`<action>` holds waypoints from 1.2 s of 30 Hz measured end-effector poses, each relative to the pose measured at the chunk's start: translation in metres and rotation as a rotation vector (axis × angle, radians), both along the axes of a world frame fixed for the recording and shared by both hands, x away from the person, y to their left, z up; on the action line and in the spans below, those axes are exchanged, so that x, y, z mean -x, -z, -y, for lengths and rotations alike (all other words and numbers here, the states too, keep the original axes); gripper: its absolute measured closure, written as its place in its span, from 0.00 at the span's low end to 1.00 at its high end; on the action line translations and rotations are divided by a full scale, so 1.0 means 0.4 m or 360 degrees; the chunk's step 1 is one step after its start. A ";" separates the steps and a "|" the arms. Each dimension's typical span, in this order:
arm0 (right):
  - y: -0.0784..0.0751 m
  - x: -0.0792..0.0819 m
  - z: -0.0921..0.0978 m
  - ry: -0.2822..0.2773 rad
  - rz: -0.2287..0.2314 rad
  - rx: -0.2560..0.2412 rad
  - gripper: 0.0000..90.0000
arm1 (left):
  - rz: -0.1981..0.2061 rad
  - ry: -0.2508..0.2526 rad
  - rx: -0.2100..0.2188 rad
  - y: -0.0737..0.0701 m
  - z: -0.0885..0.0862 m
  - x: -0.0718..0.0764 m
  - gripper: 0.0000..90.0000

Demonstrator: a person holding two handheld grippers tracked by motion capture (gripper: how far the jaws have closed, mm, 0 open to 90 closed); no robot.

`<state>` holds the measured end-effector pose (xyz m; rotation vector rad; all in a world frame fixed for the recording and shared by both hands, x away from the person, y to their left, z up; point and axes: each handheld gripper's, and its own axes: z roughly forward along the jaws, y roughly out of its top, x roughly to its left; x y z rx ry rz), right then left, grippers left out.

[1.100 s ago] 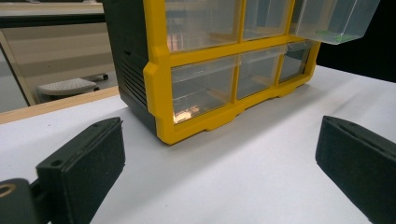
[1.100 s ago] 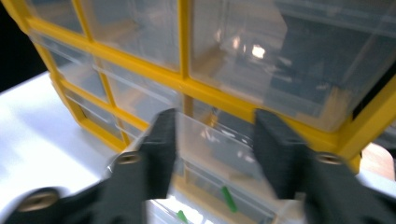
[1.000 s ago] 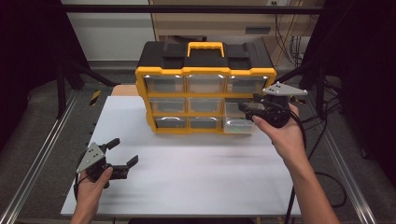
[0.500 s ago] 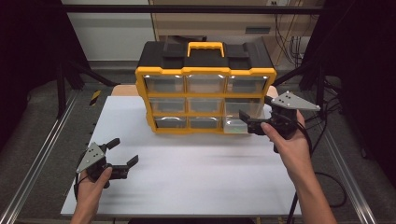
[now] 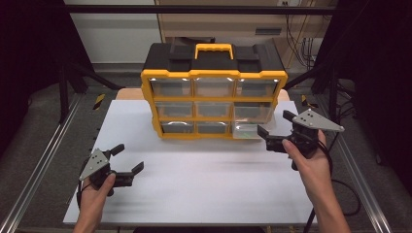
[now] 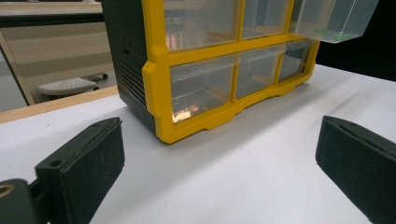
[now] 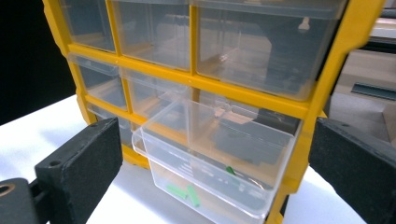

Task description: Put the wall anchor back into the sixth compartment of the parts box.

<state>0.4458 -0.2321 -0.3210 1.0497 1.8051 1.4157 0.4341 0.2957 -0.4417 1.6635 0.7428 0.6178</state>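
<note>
A yellow and black drawer cabinet (image 5: 214, 73) with clear drawers stands at the back middle of the white table (image 5: 204, 184). One clear drawer (image 5: 246, 130) in its right column, below the top row, is pulled out. Small green pieces (image 7: 187, 192) lie in this open drawer (image 7: 210, 172). My right gripper (image 5: 275, 123) hovers open just right of that drawer, facing it, with nothing between its jaws. My left gripper (image 5: 128, 158) is open and empty near the table's front left, well short of the cabinet (image 6: 201, 70). The pulled-out drawer (image 6: 334, 18) juts out in the left gripper view.
The cabinet has a yellow carry handle (image 5: 214, 48) on its black lid. Metal frame rails (image 5: 39, 165) run along both sides of the table. A cable (image 5: 340, 194) trails from the right gripper past the table's right edge.
My right gripper has drawn back a little from the pulled-out drawer, toward the person and to the right. The left gripper has stayed put.
</note>
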 end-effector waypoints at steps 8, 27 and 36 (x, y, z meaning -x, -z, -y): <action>0.029 0.016 0.012 -0.0006 -0.0023 -0.0005 0.03 | 0.0001 0.0002 -0.0005 0.000 0.001 0.001 0.02; 0.126 0.044 0.027 -0.0027 -0.0116 0.0003 0.04 | 0.0004 0.0013 -0.0025 0.001 0.004 0.001 0.02; 0.163 0.050 0.017 -0.0040 -0.0146 -0.0017 0.05 | -0.0002 0.0011 -0.0044 0.005 0.006 -0.001 0.02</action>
